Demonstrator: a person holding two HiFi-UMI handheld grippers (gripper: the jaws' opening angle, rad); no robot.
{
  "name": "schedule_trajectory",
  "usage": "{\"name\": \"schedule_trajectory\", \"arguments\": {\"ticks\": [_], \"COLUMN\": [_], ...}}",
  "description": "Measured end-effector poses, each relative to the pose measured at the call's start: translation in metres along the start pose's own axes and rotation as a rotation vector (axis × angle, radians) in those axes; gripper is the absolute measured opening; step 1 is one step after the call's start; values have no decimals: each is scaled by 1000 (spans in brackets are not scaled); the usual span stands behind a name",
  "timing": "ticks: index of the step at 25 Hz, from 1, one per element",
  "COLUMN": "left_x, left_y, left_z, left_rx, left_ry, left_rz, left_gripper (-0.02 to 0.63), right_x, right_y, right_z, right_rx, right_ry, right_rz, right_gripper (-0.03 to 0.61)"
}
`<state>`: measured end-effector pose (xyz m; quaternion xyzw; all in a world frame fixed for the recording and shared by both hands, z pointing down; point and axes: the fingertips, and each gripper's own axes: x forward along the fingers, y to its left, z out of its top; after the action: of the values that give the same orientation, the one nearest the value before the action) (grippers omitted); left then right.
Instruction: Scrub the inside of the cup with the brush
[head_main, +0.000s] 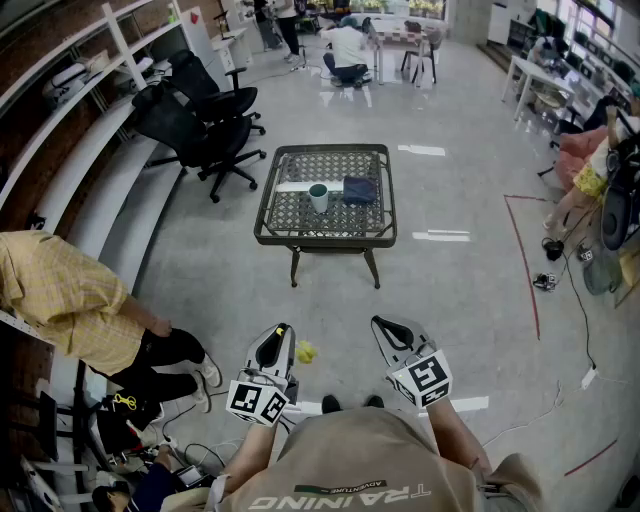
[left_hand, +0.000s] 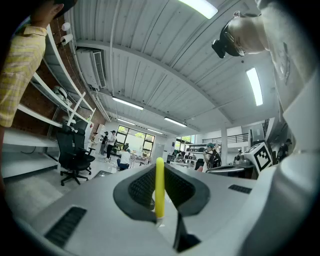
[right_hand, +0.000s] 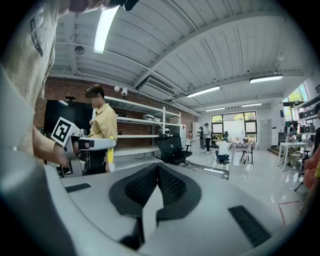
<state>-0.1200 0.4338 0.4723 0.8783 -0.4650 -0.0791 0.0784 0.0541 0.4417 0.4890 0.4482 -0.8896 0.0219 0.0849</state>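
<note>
A green-grey cup (head_main: 318, 197) stands upright on the black mesh table (head_main: 300, 232), a few steps ahead of me. My left gripper (head_main: 283, 331) is held low near my body, far from the cup. It is shut on a yellow brush (head_main: 305, 352), whose yellow handle (left_hand: 159, 187) stands upright between the jaws in the left gripper view. My right gripper (head_main: 386, 326) is beside it, shut with nothing between its jaws (right_hand: 158, 168). The right gripper view shows the left gripper (right_hand: 92, 143) with the brush (right_hand: 110, 156) at its left.
A dark blue cloth (head_main: 359, 190) lies on the table next to the cup. Black office chairs (head_main: 200, 125) stand to the table's left. A person in a yellow shirt (head_main: 70, 300) crouches close on my left. Cables (head_main: 575, 290) trail over the floor at the right.
</note>
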Motion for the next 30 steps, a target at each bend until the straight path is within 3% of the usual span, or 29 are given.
{"name": "schedule_trajectory", "arguments": {"ticks": [7,17,30], "left_x": [6,22,21], "left_y": [19,37,76], "left_z": [1,12,-11], "left_rx": [2,16,-48], "left_ry": [2,-8,64], "left_rz": [-5,-41,-124], "left_gripper": [51,51,51], "right_x": [18,39,60], "right_y": [2,-3,15], "right_z": [4,9,-11], "right_rx": [-37,-6,47], "right_ry": [0,-28,27], "right_rz": [8,-14,-94], "right_gripper": [15,17,17]}}
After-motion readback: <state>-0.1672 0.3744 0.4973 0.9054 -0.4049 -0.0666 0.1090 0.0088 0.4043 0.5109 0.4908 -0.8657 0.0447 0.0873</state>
